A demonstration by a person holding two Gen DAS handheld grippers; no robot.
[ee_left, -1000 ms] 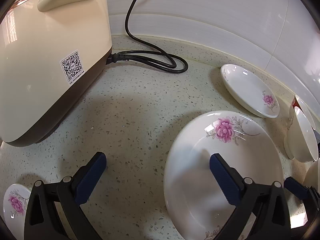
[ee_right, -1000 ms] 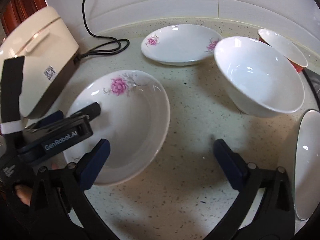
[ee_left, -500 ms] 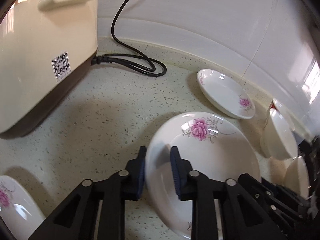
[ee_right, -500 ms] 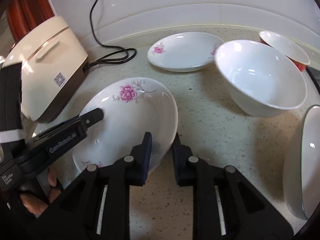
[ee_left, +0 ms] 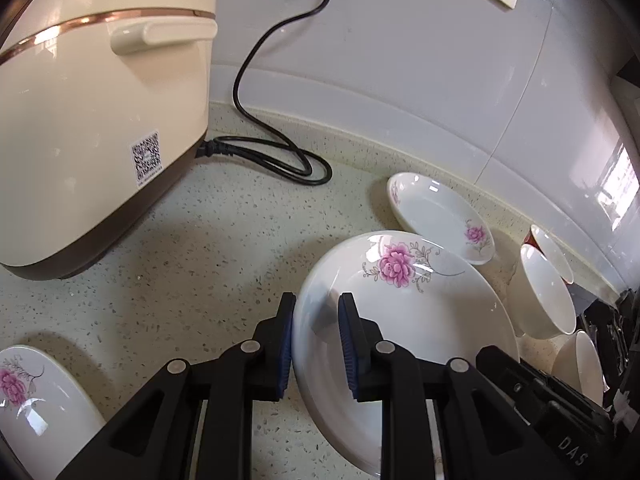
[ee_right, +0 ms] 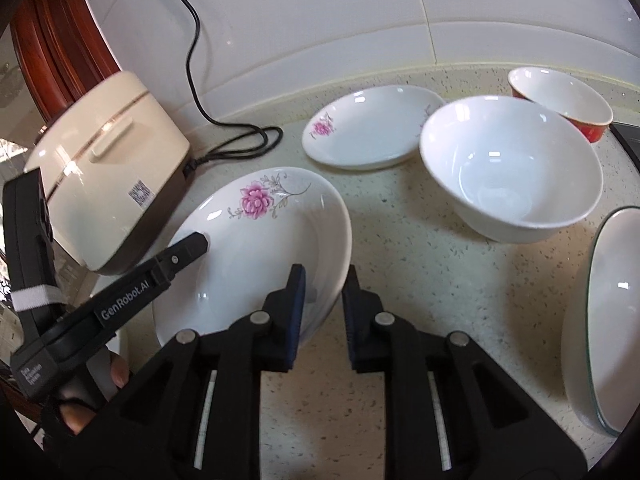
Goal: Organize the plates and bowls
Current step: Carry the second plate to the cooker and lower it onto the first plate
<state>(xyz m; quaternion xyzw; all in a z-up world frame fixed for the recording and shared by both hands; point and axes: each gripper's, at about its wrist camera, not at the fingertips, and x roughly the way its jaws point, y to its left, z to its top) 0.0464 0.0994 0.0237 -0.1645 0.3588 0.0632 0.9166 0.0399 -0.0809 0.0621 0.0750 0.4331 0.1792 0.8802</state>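
A large white plate with a pink flower (ee_left: pixel 420 312) (ee_right: pixel 260 248) is held at two sides of its rim. My left gripper (ee_left: pixel 316 320) is shut on its left rim, blue pads on either side of the edge. My right gripper (ee_right: pixel 324 288) is shut on the near right rim. The left gripper's black tip (ee_right: pixel 188 246) shows on the plate's far side in the right wrist view. The plate is tilted and looks slightly raised off the speckled counter (ee_left: pixel 200 260).
A cream rice cooker (ee_left: pixel 92 120) with a black cord (ee_left: pixel 280 160) stands at the left. Behind lie a smaller flowered plate (ee_right: pixel 372 128), a white bowl (ee_right: pixel 512 168) and a red bowl (ee_right: pixel 560 100). Another flowered plate (ee_left: pixel 36 408) sits near left, another dish (ee_right: pixel 600 320) at right.
Both grippers stood open around the large plate's rim a second ago, then closed on it. Since then both views have pulled back and the plate has tipped up.
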